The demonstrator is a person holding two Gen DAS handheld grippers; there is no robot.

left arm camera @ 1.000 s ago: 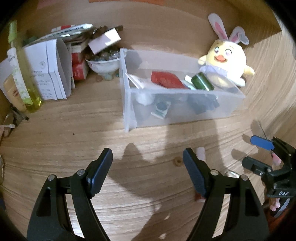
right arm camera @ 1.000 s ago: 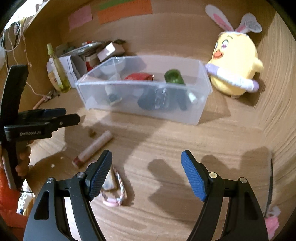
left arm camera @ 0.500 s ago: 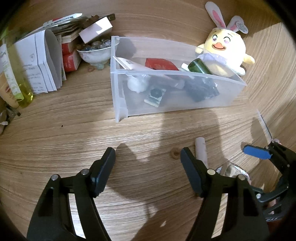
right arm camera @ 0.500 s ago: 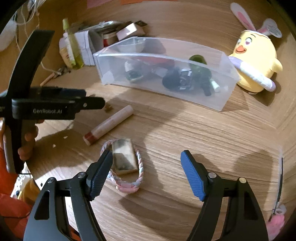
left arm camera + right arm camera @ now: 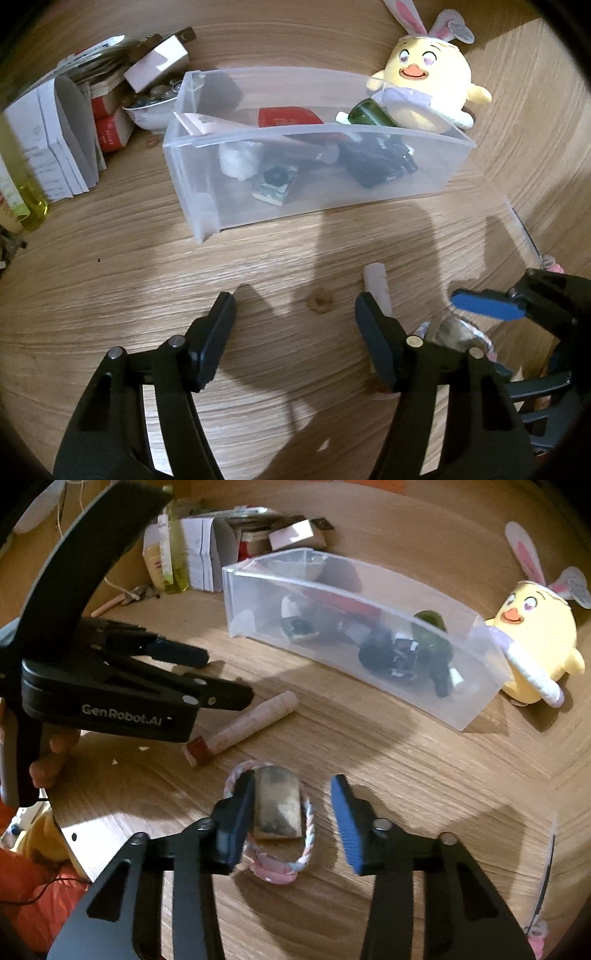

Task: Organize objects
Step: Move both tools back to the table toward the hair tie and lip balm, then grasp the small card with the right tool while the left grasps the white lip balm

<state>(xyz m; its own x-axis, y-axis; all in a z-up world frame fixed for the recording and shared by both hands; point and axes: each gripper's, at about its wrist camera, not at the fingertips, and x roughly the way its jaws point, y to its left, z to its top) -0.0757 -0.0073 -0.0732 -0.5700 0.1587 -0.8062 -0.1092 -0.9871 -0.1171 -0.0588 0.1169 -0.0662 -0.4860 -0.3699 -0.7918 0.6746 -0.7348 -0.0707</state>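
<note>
A clear plastic bin [image 5: 436, 173] [image 5: 476, 701] holds a red box, a green bottle, dark items and small packets. On the desk in front lie a pale tube with a red cap [image 5: 243, 727] [image 5: 376, 284] and a small tan block [image 5: 277, 808] inside a pink-white braided loop [image 5: 273, 871]. My right gripper [image 5: 293, 812] is open, low over the block, which lies between its fingers near the left one. My left gripper [image 5: 295, 328] is open and empty above bare desk, left of the tube.
A yellow chick plush with bunny ears [image 5: 424, 88] [image 5: 535, 642] sits right of the bin. Papers, boxes, a bowl [image 5: 151, 110] and a yellow bottle [image 5: 173, 550] crowd the back left. The left gripper's body [image 5: 110, 698] is close beside the tube.
My right gripper has come down and forward over the tan block and braided loop, now between its fingers. My left gripper has moved nearer the bin and tube.
</note>
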